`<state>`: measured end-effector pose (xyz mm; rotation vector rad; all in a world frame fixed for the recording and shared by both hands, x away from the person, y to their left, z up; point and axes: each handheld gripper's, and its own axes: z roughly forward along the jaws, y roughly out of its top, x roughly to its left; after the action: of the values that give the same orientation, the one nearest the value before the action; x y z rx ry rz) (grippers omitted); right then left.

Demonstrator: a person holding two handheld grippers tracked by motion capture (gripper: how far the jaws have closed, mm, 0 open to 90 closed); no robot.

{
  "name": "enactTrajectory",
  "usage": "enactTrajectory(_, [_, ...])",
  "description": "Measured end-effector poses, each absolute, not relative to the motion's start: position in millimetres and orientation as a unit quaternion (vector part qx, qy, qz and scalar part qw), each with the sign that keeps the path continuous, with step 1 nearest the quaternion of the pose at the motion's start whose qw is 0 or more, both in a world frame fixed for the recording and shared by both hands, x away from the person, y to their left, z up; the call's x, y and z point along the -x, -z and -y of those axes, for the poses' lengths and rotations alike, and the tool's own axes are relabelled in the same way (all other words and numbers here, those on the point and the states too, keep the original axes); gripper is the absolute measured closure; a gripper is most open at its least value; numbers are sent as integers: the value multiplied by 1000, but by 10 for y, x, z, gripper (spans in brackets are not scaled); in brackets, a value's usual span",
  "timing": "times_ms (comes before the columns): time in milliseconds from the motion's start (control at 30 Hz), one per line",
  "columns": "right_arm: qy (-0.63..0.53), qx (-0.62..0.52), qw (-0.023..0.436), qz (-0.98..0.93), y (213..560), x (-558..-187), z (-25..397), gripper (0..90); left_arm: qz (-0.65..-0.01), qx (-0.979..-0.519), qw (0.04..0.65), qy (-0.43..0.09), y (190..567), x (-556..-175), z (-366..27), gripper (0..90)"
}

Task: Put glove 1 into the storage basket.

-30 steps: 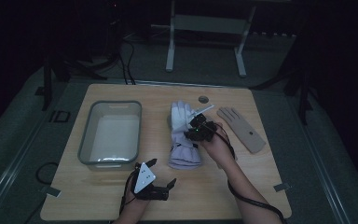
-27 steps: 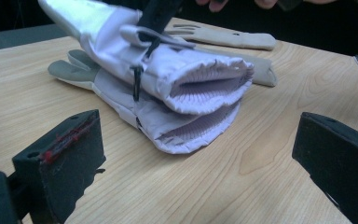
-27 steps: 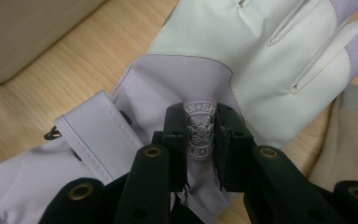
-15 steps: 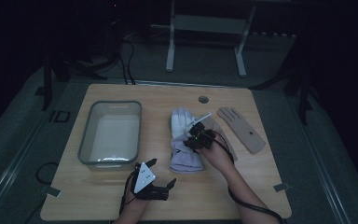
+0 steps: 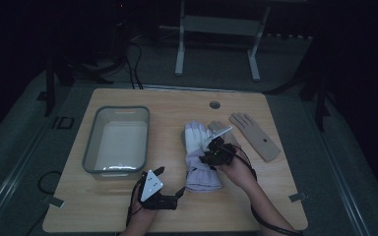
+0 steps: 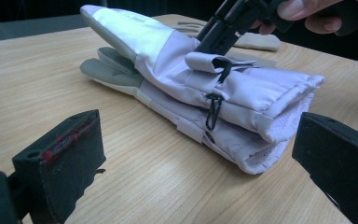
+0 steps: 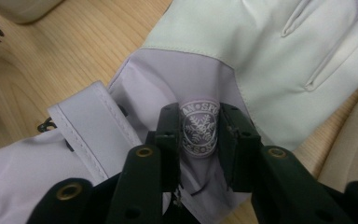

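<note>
Right gripper [image 7: 199, 135] jaws pinched on glove [image 7: 242, 60] fabric at the snowflake badge, glove directly under it; lift slowly, keep pinch deep; left gripper [image 5: 170, 189] wide, idle nearby.

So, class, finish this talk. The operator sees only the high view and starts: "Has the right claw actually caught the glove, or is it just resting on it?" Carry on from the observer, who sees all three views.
Observer: Caught. In the right gripper view the right claw pinches a fold of the top glove, with a round snowflake badge between the jaws.
Operator: Is that one glove or two?
Observer: Two, stacked. The left gripper view shows the lower glove lying under the top one.
Operator: And the left claw?
Observer: The left claw is wide open, facing the cuffs and apart from them.
</note>
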<state>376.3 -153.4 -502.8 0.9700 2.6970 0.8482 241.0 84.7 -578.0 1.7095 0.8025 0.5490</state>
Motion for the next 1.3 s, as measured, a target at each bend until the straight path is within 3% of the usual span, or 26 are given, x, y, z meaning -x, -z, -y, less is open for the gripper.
enactTrajectory(267, [-310, -314, 74, -894, 4916, -3739, 1553, 583, -353, -719, 553, -231, 5780, -2413, -868, 21])
enactTrajectory(500, [-362, -317, 92, -872, 4702, -3683, 1667, 321, -344, -716, 561, -234, 5777, -2395, -867, 21])
enactTrajectory(567, [-367, -315, 90, -871, 4646, -3674, 1733, 189, -341, -716, 561, -237, 5776, -2390, -865, 21])
enactTrajectory(700, [-378, -312, 84, -868, 4585, -3656, 1879, 151, -344, -720, 562, -219, 5782, -2411, -870, 21])
enactTrajectory(800, [-390, -310, 78, -863, 4589, -3630, 1978, 179, -341, -722, 569, -197, 5782, -2429, -878, 21])
enactTrajectory(1100, [-412, -300, 98, -854, 4731, -3563, 2268, 181, -330, -746, 567, -115, 5666, -2459, -850, 21])
enactTrajectory(1300, [-398, -335, 83, -850, 4890, -3545, 2388, 150, -354, -758, 543, -74, 5570, -2513, -806, 21])
